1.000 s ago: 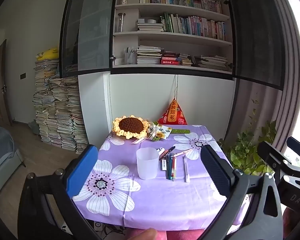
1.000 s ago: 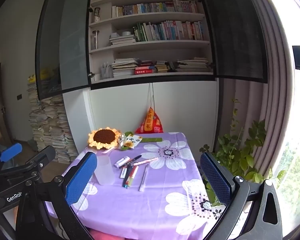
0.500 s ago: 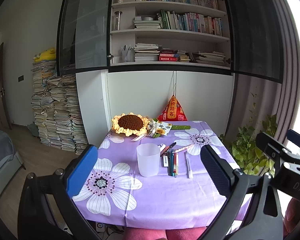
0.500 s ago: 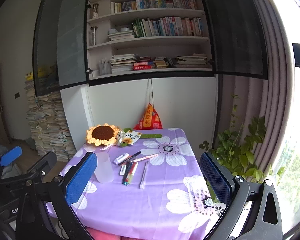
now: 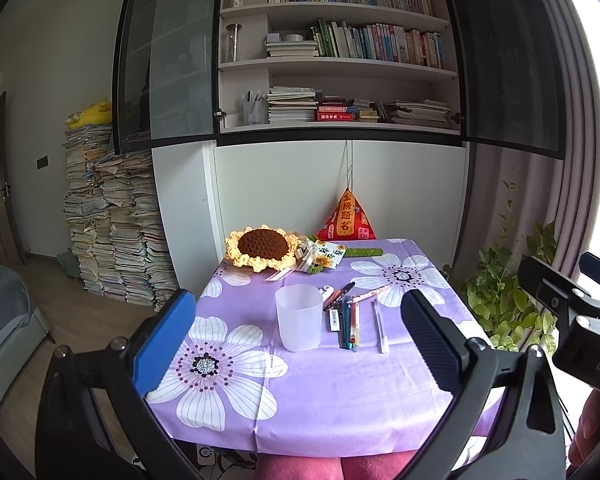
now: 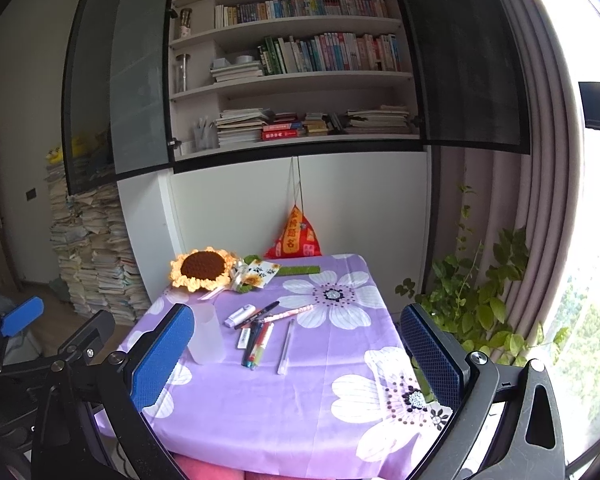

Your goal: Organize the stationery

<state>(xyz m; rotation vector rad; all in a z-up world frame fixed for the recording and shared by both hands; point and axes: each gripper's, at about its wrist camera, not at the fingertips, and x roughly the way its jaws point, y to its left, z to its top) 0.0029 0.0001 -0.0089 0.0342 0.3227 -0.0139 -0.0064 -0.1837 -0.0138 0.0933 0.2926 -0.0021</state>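
A translucent white cup (image 5: pixel 299 317) stands upright on the purple flowered tablecloth (image 5: pixel 320 392); it also shows in the right wrist view (image 6: pixel 207 334). Several pens and markers (image 5: pixel 348 322) lie flat just right of the cup, with a white pen (image 5: pixel 380 326) apart at the right. In the right wrist view the pens (image 6: pixel 257 338) and the white pen (image 6: pixel 285 346) lie at table centre. My left gripper (image 5: pixel 300 348) is open and empty, held above the table's near edge. My right gripper (image 6: pixel 296 354) is open and empty, also near the front edge.
A crocheted sunflower (image 5: pixel 262 246), a small card bouquet (image 5: pixel 324 256), a green ruler (image 5: pixel 362 253) and a red pyramid pouch (image 5: pixel 347 220) sit at the table's back. A bookshelf cabinet (image 5: pixel 340 60) rises behind. Paper stacks (image 5: pixel 112 220) stand left, a plant (image 5: pixel 508 300) right.
Both grippers have moved closer to the table and a little higher, so the cup and pens look larger. Nothing on the table has moved.
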